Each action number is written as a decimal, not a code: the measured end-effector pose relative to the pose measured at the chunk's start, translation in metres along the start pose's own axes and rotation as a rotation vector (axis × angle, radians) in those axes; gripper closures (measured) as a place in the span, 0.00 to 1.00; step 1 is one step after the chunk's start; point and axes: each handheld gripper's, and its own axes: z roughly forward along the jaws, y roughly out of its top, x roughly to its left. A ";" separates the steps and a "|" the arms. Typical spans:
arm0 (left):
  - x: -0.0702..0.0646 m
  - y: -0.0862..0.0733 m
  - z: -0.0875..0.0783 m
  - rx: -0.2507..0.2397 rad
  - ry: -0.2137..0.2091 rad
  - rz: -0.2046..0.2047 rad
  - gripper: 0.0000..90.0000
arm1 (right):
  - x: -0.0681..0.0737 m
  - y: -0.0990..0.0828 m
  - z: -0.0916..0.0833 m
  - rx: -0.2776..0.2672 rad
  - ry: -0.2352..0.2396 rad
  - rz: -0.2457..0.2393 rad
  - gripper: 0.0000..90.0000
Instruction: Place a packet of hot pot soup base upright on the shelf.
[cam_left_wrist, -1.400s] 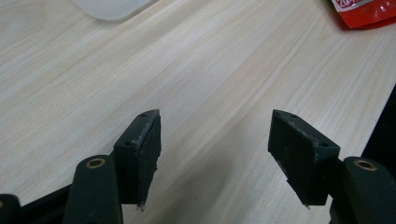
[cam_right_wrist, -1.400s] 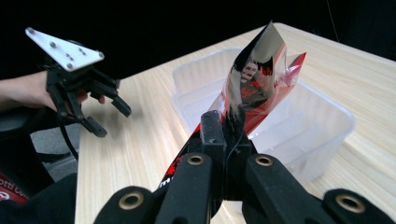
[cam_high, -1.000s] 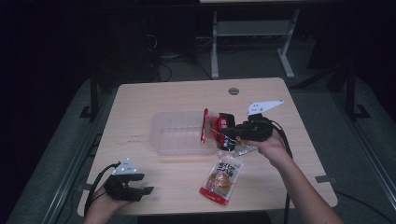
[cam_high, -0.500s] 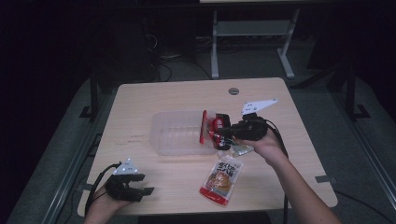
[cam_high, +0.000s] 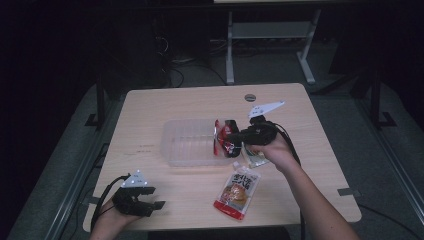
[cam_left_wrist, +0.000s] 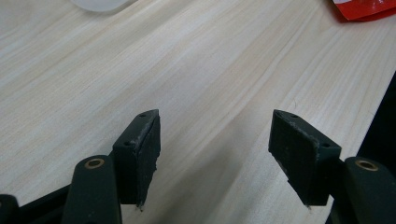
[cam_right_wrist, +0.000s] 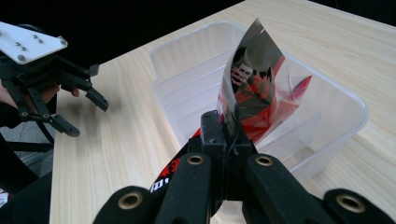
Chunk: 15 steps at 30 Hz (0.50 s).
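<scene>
My right gripper had its jaws pressed together on the edge of a red and silver snack pouch, pinching it so the pouch stood almost on edge. In the high view I held it over the right end of the clear plastic tub, which sat near the middle of the counter. In the right gripper view the pouch rose from between my jaws, its shiny silver back curling up and its red printed face turned toward the tub's inside. The lower part of the pouch hung within the tub's walls; I could not tell whether it touched the bottom.

My left gripper rested low at the near left corner of the counter, well apart from the tub, its grey three-cornered plate on top. Its jaws were spread, with nothing between them; in the left gripper view only bare pale wood lay between the two black pads. The same gripper showed in the right gripper view beyond the tub, jaws apart.

A second pouch, red with a picture of food on it, lay flat on the counter nearer to me, just beside my right forearm. A smaller pale packet lay under my right hand, next to the tub's right end.
</scene>
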 end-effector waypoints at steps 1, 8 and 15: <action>0.000 0.000 0.000 0.000 0.000 -0.003 0.37 | -0.001 0.000 0.001 -0.001 0.004 0.005 1.00; -0.001 0.000 0.000 0.003 0.001 0.005 0.37 | -0.004 0.001 0.013 0.017 -0.005 0.010 1.00; 0.000 0.000 0.000 0.004 0.001 0.005 0.37 | -0.008 0.001 0.024 0.038 -0.015 0.007 1.00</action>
